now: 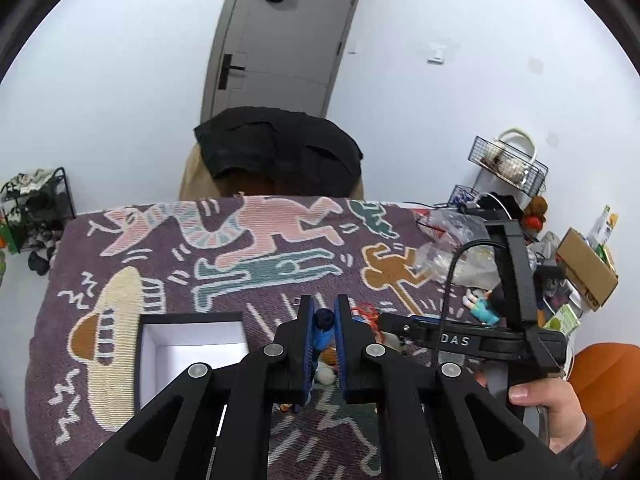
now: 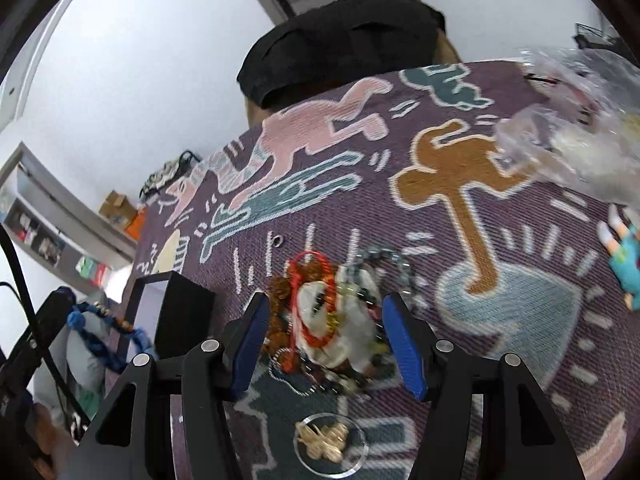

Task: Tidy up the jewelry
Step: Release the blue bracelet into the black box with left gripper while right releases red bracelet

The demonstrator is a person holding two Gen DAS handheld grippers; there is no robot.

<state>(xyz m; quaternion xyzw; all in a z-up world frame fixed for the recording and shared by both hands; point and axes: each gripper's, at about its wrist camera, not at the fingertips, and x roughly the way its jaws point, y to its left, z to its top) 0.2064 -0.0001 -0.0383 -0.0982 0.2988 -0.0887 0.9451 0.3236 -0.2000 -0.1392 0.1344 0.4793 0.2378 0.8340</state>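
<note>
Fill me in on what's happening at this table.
A person is sorting jewelry with a handheld gripper in each hand. The left gripper is shut on a blue braided bracelet, next to an open black box with a white lining. The right gripper hangs open over a tangled pile of bracelets and beads on the patterned cloth, gripping nothing yet. A small clear dish of gold pieces sits nearer the camera.
</note>
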